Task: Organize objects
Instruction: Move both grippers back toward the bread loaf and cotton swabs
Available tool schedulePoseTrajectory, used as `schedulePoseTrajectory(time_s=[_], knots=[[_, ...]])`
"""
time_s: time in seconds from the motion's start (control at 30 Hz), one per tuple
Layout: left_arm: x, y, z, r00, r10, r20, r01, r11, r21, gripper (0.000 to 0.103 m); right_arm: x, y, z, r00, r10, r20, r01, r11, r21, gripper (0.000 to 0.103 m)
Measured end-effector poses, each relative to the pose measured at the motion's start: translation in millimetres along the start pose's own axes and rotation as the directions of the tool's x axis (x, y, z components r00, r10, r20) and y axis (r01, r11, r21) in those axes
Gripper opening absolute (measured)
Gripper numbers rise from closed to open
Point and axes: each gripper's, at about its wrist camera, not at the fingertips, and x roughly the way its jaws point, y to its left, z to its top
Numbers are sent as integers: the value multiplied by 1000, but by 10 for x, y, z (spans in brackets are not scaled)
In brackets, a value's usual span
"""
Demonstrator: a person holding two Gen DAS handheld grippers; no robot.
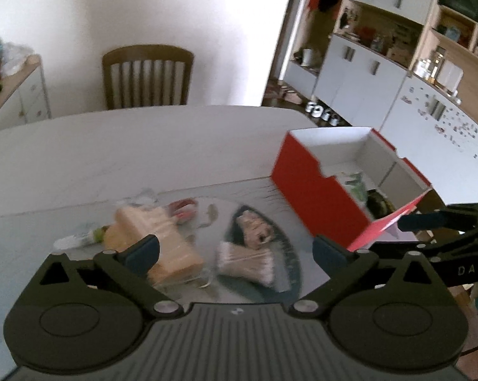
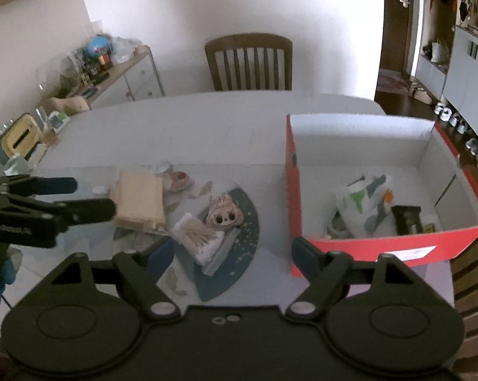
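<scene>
left of the red box point(image 1: 315, 187), the tan block point(image 1: 166, 238) is smeared by blur, its lower corner hidden behind a gripper finger point(image 1: 143, 249).

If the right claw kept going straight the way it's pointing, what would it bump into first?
Probably the bundle of cotton swabs lying on the dark mat, since it sits between the open right claw fingers; depth is hard to judge.

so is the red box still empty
No, the red box already holds a white printed pouch and a dark packet on its floor.
</scene>
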Motion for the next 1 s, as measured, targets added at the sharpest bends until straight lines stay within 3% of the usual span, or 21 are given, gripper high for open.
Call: schedulePoseTrajectory(time_s=[0.23, 0.47, 1.0], knots=[[118, 353, -159, 998, 59, -15, -59, 998, -14, 103, 267, 211, -104, 1000, -9, -16, 8, 999, -51, 81], [396, 640, -198, 993, 69, -97, -76, 994, -75, 103, 583, 359, -108, 997, -11, -78, 4, 996, -86, 81], [996, 788, 5, 981, 123, -152, -132, 990, -52, 103, 1307, 436, -67, 978, -52, -202, 20, 987, -157, 81]])
